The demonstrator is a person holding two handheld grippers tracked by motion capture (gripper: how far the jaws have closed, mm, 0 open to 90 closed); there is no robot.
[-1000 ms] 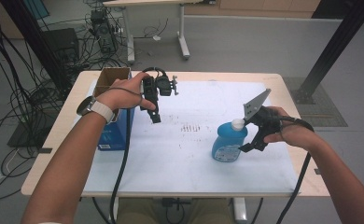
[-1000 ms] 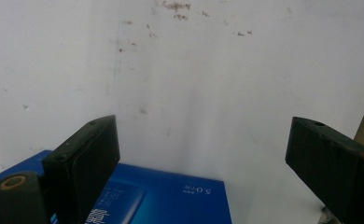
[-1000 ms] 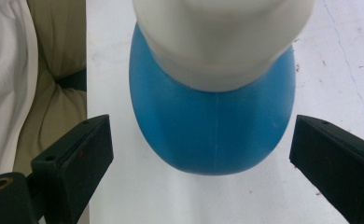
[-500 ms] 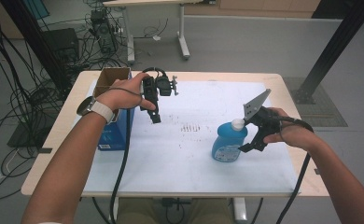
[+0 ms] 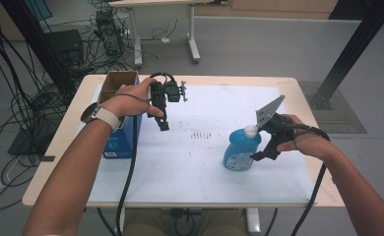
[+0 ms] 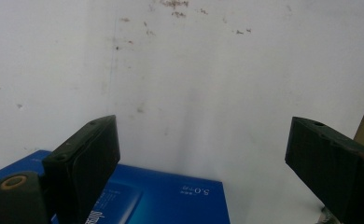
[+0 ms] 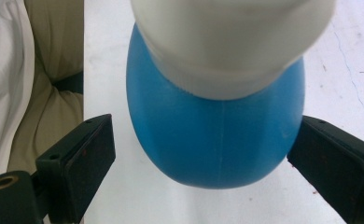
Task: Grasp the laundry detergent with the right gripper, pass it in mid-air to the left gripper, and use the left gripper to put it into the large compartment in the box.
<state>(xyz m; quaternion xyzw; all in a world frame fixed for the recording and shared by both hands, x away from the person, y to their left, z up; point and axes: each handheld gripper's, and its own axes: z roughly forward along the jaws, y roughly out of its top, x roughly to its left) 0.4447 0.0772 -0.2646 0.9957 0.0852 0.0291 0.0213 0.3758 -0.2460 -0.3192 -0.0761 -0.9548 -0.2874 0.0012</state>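
Leftward, the bottle and right tool are shifting slightly; its open jaws are straddling the smooth, slippery, probably light body, best gripped mid-body. Left tool is hovering open.

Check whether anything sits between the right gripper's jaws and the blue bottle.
Nothing visible does. In the right gripper view the open jaws of the right gripper flank the blue bottle on both sides, with only bare white table sheet in the gaps.
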